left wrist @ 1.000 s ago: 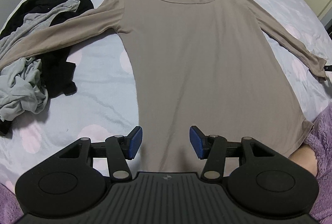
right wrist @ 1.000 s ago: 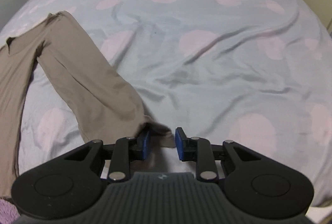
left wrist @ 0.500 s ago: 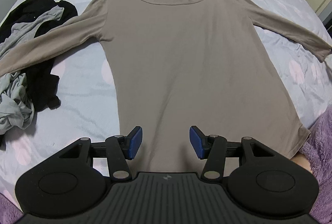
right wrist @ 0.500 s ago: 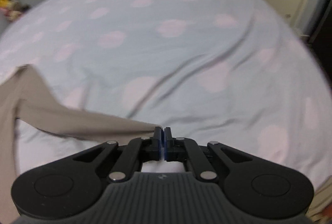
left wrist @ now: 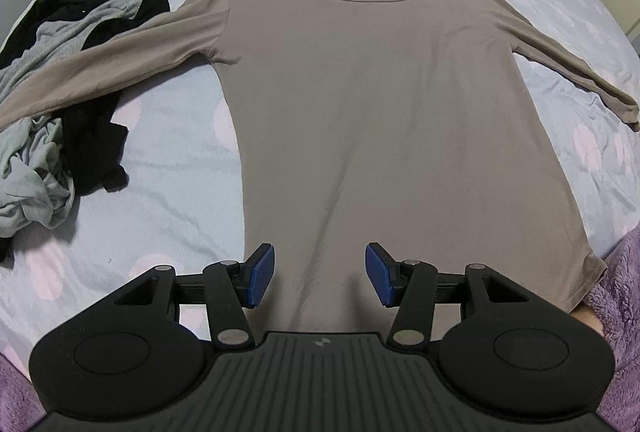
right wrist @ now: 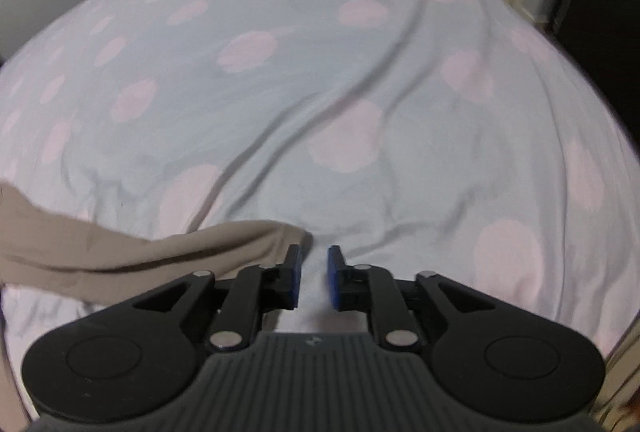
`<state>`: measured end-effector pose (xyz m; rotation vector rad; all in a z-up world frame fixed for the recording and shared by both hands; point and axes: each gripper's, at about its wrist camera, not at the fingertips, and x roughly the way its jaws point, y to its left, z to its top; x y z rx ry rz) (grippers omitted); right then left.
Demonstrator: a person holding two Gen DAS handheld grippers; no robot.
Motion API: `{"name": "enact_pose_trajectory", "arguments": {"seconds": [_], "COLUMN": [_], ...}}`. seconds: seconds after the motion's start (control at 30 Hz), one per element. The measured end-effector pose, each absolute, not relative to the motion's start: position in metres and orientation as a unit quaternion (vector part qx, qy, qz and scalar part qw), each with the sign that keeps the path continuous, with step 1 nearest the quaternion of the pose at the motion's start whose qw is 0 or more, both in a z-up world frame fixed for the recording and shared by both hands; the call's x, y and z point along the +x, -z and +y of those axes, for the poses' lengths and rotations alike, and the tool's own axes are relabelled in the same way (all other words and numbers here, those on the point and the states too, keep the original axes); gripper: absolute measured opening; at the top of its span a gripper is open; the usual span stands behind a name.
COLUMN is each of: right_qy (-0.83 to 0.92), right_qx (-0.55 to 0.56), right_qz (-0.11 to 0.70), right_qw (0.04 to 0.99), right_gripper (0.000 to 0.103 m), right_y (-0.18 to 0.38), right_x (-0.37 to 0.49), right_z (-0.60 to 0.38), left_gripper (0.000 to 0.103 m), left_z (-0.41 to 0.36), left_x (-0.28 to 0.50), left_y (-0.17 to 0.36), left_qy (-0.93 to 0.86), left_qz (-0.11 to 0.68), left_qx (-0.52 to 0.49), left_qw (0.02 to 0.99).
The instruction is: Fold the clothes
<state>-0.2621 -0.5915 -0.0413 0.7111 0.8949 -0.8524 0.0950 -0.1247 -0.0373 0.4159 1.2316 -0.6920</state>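
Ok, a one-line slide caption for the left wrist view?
Left gripper, jaws open, above the hem of a taupe long-sleeved top spread flat on a dotted bedsheet.

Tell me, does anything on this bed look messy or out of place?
Mostly tidy: the taupe long-sleeved top lies flat and spread out. The odd spot is at the left, where one sleeve runs over a crumpled heap of black and grey clothes instead of lying on the spotted bedsheet.

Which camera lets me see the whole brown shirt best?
The left wrist view. There the brown shirt lies spread flat on the bed, neckline, body and both sleeves showing. The right wrist view catches only one sleeve end beside the gripper.
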Motion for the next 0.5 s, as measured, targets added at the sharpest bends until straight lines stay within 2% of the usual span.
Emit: {"name": "enact_pose_trajectory", "arguments": {"seconds": [0.1,0.3,0.37,0.43,0.5], "right_qy": [0.378,0.370,0.366,0.365,0.367], "right_qx": [0.390,0.475,0.487,0.479,0.473], "right_qz": [0.383,0.365,0.362,0.368,0.368], "right_qw": [0.747,0.710,0.706,0.708,0.711], "right_gripper": [0.035,0.037,0.034,0.007,0.007], "right_y": [0.052,0.084,0.092,0.092,0.084], "right_x": [-0.272,-0.270,-0.267,-0.262,-0.262], "right_z": [-0.589,-0.580,-0.575,-0.571,-0.569], "left_gripper": [0.048,0.048,0.048,0.048,0.048], "left_z": [-0.130,-0.137,-0.137,-0.135,-0.130], "left_x": [0.094,0.087,0.084,0.083,0.084], "left_y": [0.041,0.037,0.034,0.033,0.033], "left_qy": [0.319,0.331,0.335,0.332,0.327], "left_qz": [0.564,0.556,0.553,0.551,0.552], "left_qx": [0.190,0.189,0.191,0.194,0.192], "left_qw": [0.737,0.739,0.739,0.741,0.743]}}
